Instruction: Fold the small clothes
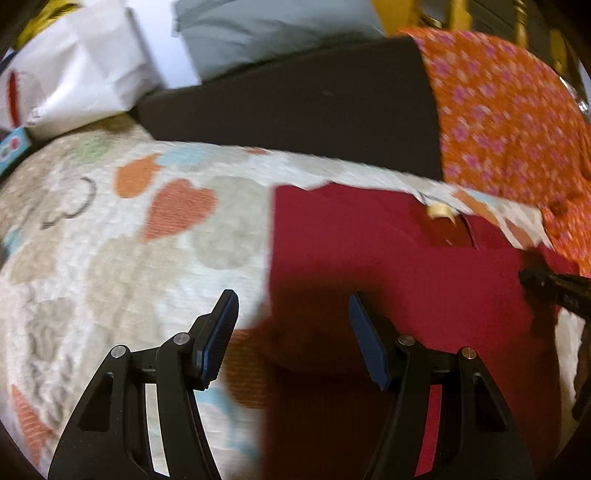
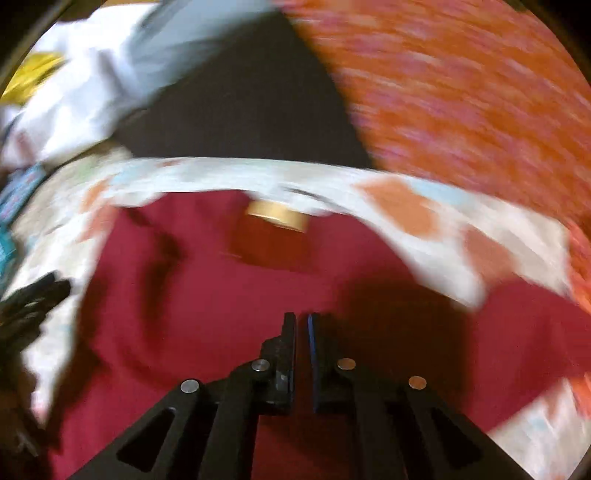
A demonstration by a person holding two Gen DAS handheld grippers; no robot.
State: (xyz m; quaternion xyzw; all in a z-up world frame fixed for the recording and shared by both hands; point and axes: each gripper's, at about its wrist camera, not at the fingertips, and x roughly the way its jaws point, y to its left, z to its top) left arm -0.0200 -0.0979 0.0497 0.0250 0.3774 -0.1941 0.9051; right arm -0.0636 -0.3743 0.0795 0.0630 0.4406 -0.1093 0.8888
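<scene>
A dark red small garment (image 1: 399, 266) lies flat on a quilt (image 1: 110, 236) printed with orange hearts. It has a tan label (image 1: 439, 212) at its far edge. My left gripper (image 1: 293, 301) is open and empty, held over the garment's left edge. In the right wrist view the same garment (image 2: 221, 302) fills the middle, with the label (image 2: 279, 216) at the far side. My right gripper (image 2: 302, 321) is shut with a thin gap, over the cloth; no cloth shows between the pads. The right wrist view is blurred. The right gripper's tip also shows in the left wrist view (image 1: 554, 286).
An orange cloth with pink flowers (image 1: 506, 125) lies at the far right over a dark block (image 1: 295, 110). A white paper bag (image 1: 74, 66) and a grey pillow (image 1: 266, 33) stand behind. The left gripper shows at the left edge of the right wrist view (image 2: 33, 299).
</scene>
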